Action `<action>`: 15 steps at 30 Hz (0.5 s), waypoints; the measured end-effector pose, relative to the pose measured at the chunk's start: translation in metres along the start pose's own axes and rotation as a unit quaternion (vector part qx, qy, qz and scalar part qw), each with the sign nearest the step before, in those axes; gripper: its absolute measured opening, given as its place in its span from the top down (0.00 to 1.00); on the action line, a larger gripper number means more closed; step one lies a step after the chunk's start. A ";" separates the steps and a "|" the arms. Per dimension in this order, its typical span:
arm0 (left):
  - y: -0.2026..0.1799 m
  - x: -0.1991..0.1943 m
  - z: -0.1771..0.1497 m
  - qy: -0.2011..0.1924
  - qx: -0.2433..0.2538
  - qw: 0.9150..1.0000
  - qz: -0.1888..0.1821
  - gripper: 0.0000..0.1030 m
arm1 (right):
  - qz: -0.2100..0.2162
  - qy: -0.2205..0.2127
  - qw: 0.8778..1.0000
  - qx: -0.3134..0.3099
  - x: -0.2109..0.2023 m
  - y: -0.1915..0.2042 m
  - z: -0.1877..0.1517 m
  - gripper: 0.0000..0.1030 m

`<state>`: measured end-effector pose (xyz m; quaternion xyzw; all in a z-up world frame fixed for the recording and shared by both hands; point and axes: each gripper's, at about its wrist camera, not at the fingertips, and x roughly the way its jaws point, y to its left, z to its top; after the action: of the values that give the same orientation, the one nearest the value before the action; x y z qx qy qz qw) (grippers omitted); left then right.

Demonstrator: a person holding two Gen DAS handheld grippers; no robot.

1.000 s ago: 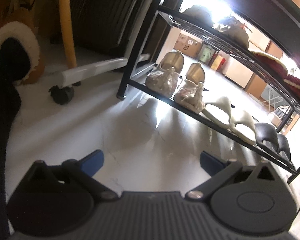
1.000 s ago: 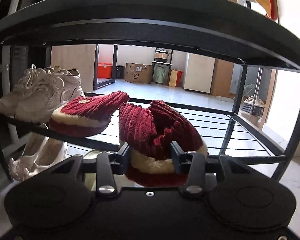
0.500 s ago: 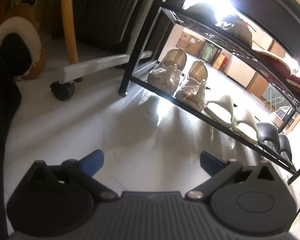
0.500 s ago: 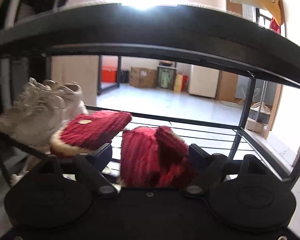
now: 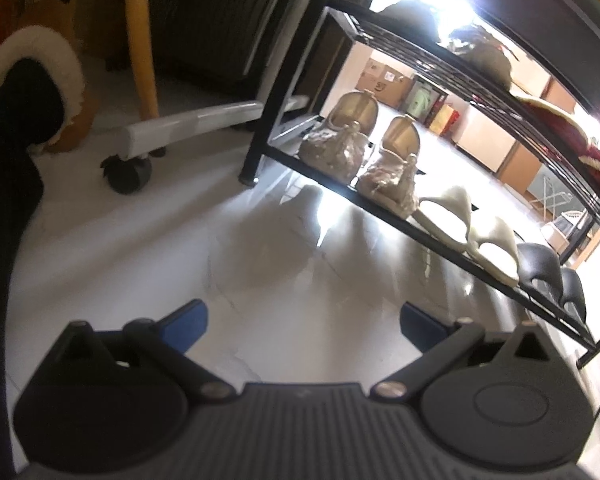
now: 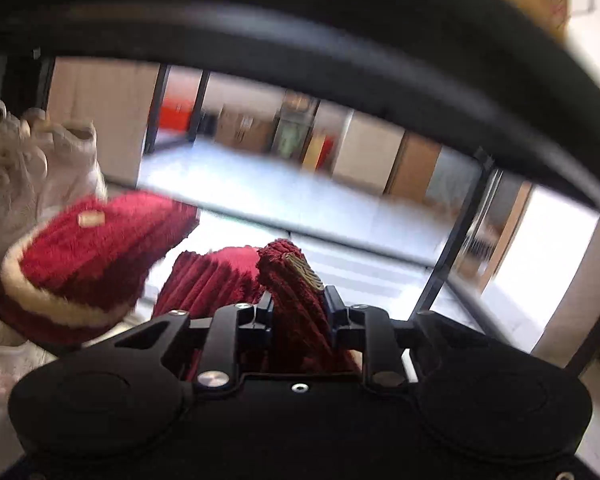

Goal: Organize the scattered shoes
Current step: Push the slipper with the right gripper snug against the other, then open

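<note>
My right claw (image 6: 298, 312) is pinching the folded top of a dark red slipper (image 6: 220, 280). My two fingers are pressed in on the ribbed cloth. This slipper sits on the middle shelf (image 6: 440, 264) of the shoe rack, low in my view at about 6 o'clock. Its twin, the other red slipper (image 6: 84, 264), sits just beside it at about 9 o'clock, with a cream fuzzy edge. White sneakers (image 6: 24, 176) stand farther out at 9 o'clock, on the same shelf.

My left claw (image 5: 300, 326) is spread wide and holds nothing. It hangs over the shiny white floor (image 5: 140, 260). At 1 o'clock from it the bottom shelf (image 5: 452, 248) carries sparkly shoes (image 5: 356, 152), then cream slippers (image 5: 472, 228), then black shoes (image 5: 548, 272), all in a row.

I think I am fixing how the red slipper lies, so it lines up with its twin. Next I should tug or turn it gently until both toes point the same way, then let go. The cloth is soft, so it may bunch up.

A small tan tag (image 6: 90, 220) sits on the twin, and a woven patch (image 6: 306, 274) on the one I hold. The picture is too blurry for me to read any words.
</note>
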<state>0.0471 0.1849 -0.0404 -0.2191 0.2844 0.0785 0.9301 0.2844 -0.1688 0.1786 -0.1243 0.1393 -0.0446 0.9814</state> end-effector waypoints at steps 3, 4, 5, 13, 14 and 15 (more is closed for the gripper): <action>-0.001 0.001 -0.002 0.003 0.006 1.000 0.003 0.00 | -0.010 -0.047 0.999 0.012 -0.013 0.000 0.000 0.77; -0.001 0.002 -0.002 0.004 0.005 1.000 0.005 0.00 | -0.012 -0.063 0.998 0.010 -0.015 0.000 0.001 0.77; -0.001 0.003 -0.002 0.006 0.004 1.000 0.006 0.00 | -0.011 -0.073 0.997 0.005 -0.014 0.001 0.001 0.77; 0.002 0.005 -0.002 0.007 0.000 1.000 0.012 0.00 | 0.011 -0.019 0.999 0.034 0.040 0.005 0.005 0.77; 0.002 0.005 -0.002 0.008 -0.002 1.000 0.013 0.00 | 0.019 -0.009 0.999 0.045 0.048 0.005 0.004 0.77; 0.003 0.006 -0.001 0.008 -0.004 1.000 0.013 0.00 | 0.023 -0.005 0.999 0.049 0.052 0.006 0.003 0.77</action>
<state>0.0504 0.1868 -0.0455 -0.2196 0.2945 0.0897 0.9257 0.3350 -0.1687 0.1664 -0.0733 0.1345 -0.0278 0.9878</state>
